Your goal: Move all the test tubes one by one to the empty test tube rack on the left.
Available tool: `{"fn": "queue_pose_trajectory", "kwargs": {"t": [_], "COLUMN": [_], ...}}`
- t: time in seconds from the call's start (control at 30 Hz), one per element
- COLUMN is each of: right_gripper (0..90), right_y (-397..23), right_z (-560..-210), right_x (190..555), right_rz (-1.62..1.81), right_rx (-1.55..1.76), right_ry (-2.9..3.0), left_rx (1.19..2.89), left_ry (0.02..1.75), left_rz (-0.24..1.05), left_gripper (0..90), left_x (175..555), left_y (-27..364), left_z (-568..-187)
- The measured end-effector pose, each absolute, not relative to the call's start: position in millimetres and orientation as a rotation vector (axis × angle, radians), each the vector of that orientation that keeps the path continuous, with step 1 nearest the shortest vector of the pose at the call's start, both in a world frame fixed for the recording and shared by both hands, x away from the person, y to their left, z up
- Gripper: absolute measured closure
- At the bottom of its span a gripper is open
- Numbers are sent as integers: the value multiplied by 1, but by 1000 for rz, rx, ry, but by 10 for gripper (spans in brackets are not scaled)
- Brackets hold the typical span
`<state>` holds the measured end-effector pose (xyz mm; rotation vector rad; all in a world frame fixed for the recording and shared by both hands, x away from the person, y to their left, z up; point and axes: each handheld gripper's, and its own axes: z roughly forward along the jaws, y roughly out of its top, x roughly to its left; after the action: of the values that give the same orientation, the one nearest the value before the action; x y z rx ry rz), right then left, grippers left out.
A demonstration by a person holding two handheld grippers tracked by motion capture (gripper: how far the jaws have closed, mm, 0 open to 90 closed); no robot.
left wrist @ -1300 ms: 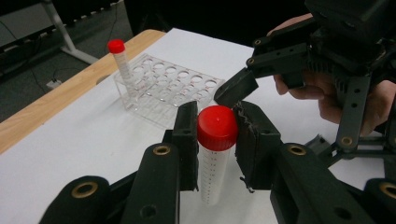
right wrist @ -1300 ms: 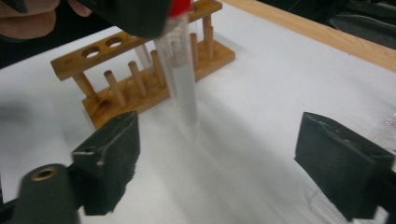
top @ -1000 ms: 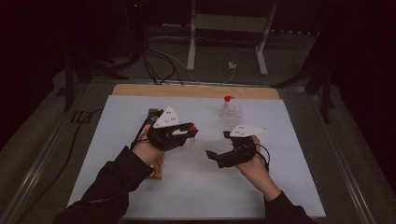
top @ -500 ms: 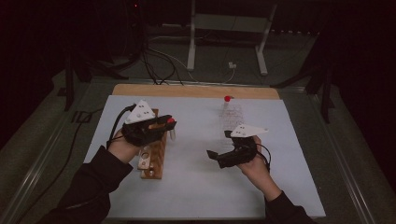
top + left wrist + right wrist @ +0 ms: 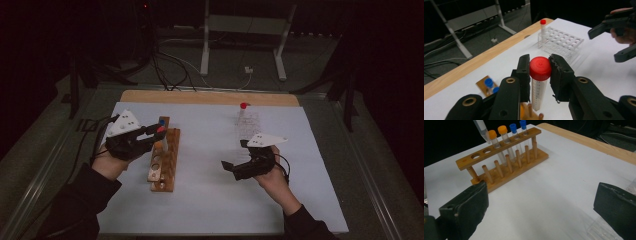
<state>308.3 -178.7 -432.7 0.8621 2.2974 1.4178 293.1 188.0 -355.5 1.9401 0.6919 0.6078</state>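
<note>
Left gripper clamps a red-capped tube just under its cap, both jaws pressed against the cap's sides, so the tube hangs upright and free above the wooden rack at the table's left. That hold likely keeps the tube vertical for carrying or dropping into a hole. Printed graduation marks run down its clear wall, too small to read. In the rack stand two orange-capped tubes and two blue-capped ones; two holes at its other end are bare. Right gripper hovers with jaws wide apart and nothing between them, near the clear rack, which holds one red-capped tube at its far corner. No brand is visible.
</note>
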Motion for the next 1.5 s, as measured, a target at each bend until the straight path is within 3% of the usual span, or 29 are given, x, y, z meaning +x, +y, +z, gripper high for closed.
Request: {"fn": "queue_pose_trajectory", "kwargs": {"t": [0.47, 1.5], "right_gripper": [0, 0], "right_y": [-180, -183], "right_z": [-432, -432], "right_x": [308, 309], "right_rz": [1428, 1440], "right_rx": [863, 873], "right_ry": [2292, 2298], "left_rx": [1913, 2026], "left_ry": [768, 827], "left_rz": [594, 566], "left_gripper": [720, 716], "left_x": [292, 300], "left_y": [207, 201], "left_z": [-380, -441]}}
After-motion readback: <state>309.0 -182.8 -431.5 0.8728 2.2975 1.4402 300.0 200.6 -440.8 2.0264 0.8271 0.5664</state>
